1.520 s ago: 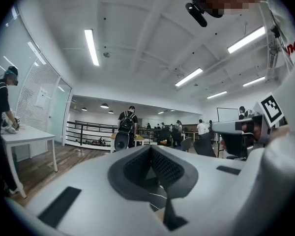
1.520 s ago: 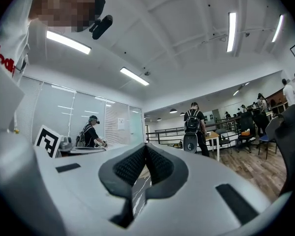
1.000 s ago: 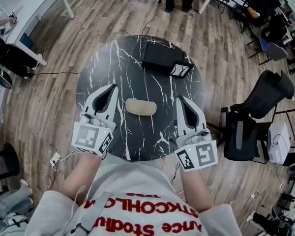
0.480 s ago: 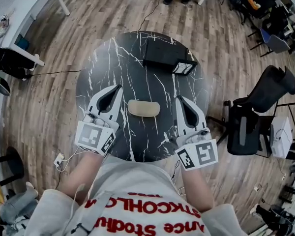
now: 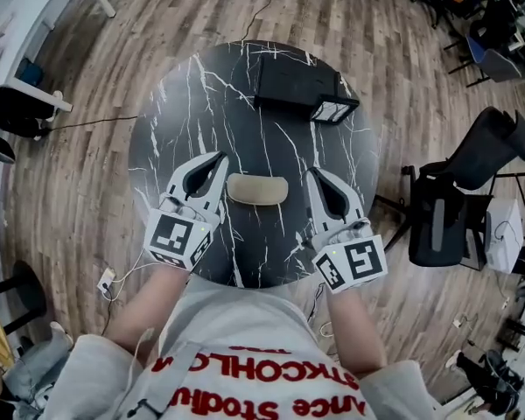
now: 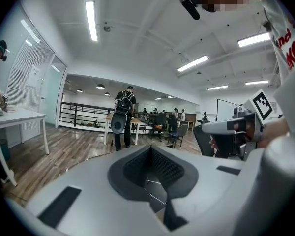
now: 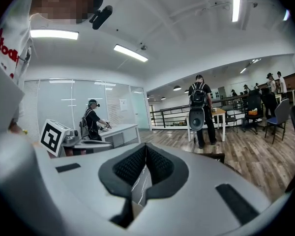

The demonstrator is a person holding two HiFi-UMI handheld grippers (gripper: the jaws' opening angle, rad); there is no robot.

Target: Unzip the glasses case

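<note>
Two grippers hover low over a round table, and the widest thing in the head view is the wooden plank floor [image 5: 157, 24] that fills the frame around it. Next in size is the table [image 5: 192, 103] itself, black with white marble veining, in the middle of the frame. At the bottom edge are the person's light sleeves and a shirt with red lettering [image 5: 245, 383]. A black office chair [image 5: 468, 182] stands off the table at the right, and part of a white table [image 5: 35, 24] shows at the upper left. On the upper part of the round table lies a black box [image 5: 289, 86], with a small cube bearing square markers [image 5: 334, 110] touching its lower right corner.

The left gripper [image 5: 220, 157] sits left of centre and the right gripper [image 5: 311, 173] right of centre, both pointing toward the top of the frame. Each gripper's own view shows its jaws pressed together with nothing pinched between them, only veined tabletop below.

The glasses case [image 5: 256, 190], beige and oval, lies flat on the table between the two grippers, just beside the left one and near the right one; its zip is too small to make out
</note>
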